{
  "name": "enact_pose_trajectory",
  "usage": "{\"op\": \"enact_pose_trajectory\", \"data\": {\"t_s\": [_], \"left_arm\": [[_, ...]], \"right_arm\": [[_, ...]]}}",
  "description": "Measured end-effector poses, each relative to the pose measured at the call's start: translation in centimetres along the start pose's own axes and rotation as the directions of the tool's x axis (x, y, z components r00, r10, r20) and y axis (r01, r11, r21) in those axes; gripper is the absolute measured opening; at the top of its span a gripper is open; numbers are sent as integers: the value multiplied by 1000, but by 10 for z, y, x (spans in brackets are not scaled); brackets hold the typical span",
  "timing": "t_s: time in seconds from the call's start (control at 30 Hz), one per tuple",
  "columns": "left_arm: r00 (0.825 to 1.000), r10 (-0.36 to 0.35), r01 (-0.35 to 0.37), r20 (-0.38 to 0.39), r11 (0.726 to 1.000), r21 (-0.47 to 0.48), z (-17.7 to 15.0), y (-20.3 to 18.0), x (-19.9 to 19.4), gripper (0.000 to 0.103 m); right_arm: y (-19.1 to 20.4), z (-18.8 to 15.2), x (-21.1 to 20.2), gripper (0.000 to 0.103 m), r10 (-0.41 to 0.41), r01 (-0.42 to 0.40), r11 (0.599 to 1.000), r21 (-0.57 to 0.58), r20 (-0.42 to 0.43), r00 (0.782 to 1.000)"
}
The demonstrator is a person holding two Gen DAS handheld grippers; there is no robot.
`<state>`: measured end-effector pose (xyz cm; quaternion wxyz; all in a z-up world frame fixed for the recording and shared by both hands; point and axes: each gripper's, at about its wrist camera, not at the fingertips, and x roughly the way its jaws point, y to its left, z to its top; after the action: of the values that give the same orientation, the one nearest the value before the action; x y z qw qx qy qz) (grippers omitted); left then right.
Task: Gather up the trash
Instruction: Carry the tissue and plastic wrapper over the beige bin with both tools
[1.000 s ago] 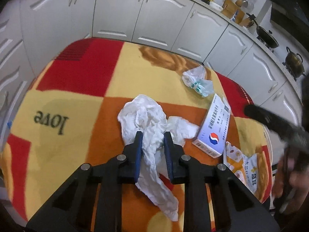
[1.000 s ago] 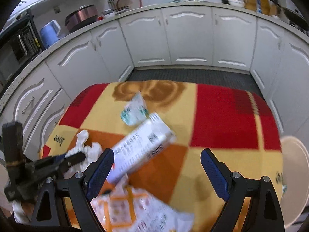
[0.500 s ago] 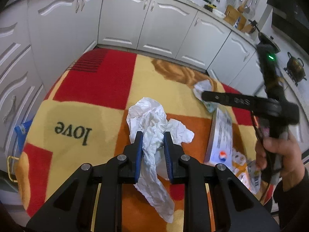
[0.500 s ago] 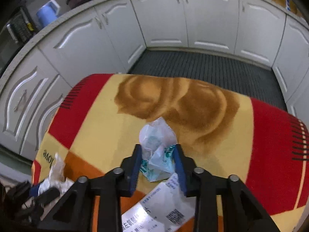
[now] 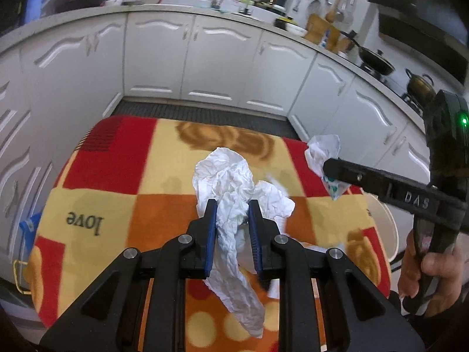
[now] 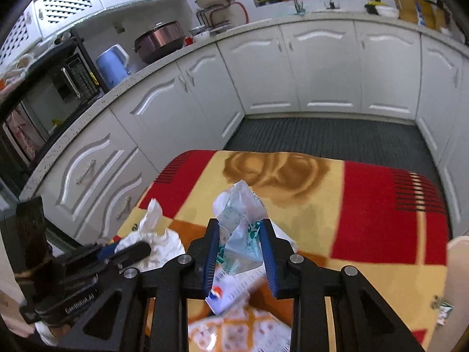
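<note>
Both tongs point fwd over the blanket-covered tabletop (image 5: 123, 176). Left tongs (image 5: 233, 228) pinch the crumpled white tissue (image 5: 231, 187), its tail hanging below the pads; right tongs (image 6: 239, 249) pinch the clear plastic wrapper (image 6: 240, 228). Vs 0.5 s ago both are lifted higher w/ loads; the wrapper is now off the tabletop, above the medicine box (image 6: 231, 290).

Even, dimmish indoor light — soft shadows; strong fisheye bending and dark corners, motion blur smearing the lower foreground clutter.
</note>
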<state>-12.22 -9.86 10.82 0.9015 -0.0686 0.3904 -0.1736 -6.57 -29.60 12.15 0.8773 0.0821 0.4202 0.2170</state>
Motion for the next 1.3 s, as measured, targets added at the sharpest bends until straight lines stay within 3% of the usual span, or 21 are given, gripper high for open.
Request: {"op": "enact_pose_trajectory", "data": {"t_s": [0.47, 0.8, 1.3], "left_arm": [[999, -51, 47, 18, 985, 165, 5, -93, 2, 18], [993, -112, 114, -23, 962, 247, 6, -155, 24, 18], [969, -204, 234, -140, 940, 249, 3, -227, 74, 18]], "right_arm": [[-59, -51, -66, 27, -79, 75, 991, 108, 38, 996], [-114, -78, -109, 27, -148, 127, 968, 217, 83, 986], [-188, -108, -143, 27, -251, 211, 912, 351, 70, 965]]}}
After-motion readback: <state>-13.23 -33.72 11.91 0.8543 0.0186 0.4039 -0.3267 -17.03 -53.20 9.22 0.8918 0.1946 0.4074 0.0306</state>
